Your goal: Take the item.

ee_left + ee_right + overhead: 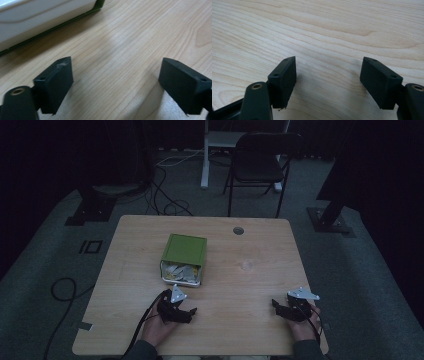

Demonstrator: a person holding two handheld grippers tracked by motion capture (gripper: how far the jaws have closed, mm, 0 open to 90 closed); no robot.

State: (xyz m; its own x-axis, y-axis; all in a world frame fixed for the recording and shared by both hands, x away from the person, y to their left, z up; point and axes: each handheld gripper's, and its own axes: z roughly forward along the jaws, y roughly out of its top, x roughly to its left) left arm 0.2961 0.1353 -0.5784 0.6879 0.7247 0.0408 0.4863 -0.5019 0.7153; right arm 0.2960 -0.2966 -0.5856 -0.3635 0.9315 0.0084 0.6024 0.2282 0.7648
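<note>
We see a green box (183,259) left of the tabletop's (250,285) centre, pale packets inside; our left gripper (181,312) and right gripper (286,309) rest near the front edge, jaws apart, empty.

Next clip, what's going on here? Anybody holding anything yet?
Not yet. A person sits at a wooden table with a gripper in each hand. The left gripper and the right gripper rest low near the table's near edge, jaws apart, nothing between them. A green box with a white rim stands mid-table, just beyond the left gripper, untouched; some light items lie inside, too dim to identify.
</note>
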